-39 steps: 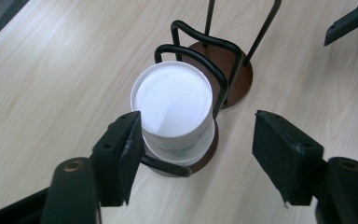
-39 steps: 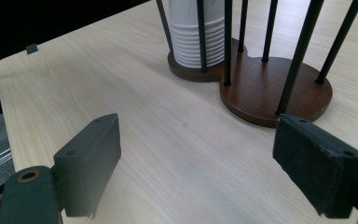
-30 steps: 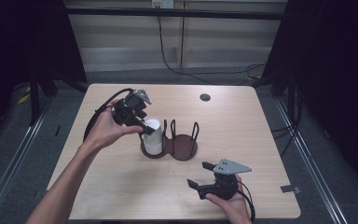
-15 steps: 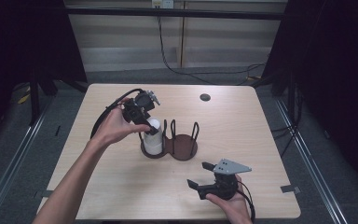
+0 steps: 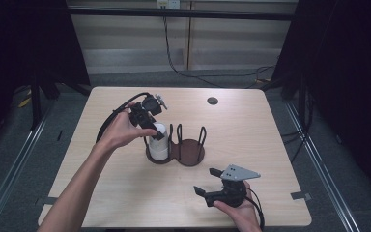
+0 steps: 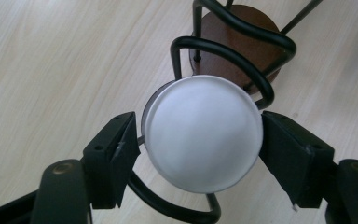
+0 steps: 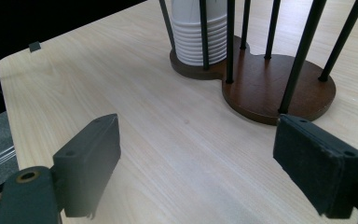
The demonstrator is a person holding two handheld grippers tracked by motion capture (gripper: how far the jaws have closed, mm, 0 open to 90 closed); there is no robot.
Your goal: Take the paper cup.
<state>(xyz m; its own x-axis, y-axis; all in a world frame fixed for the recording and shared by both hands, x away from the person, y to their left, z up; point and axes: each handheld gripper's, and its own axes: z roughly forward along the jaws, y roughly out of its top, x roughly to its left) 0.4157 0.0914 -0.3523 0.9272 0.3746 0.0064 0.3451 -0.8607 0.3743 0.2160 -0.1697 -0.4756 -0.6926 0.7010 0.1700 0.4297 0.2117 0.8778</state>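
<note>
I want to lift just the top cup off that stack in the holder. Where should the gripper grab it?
Grip the top of the white cup stack from straight above, jaws on opposite sides of its round upturned base. The holder's black wire loops fence the lower sides, so only the top stands free. The left gripper already straddles it that way.

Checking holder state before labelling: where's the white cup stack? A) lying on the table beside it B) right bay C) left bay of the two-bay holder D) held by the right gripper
C: in the high view the white cup stack stands in the left bay of the holder; the right bay's brown base is bare.
</note>
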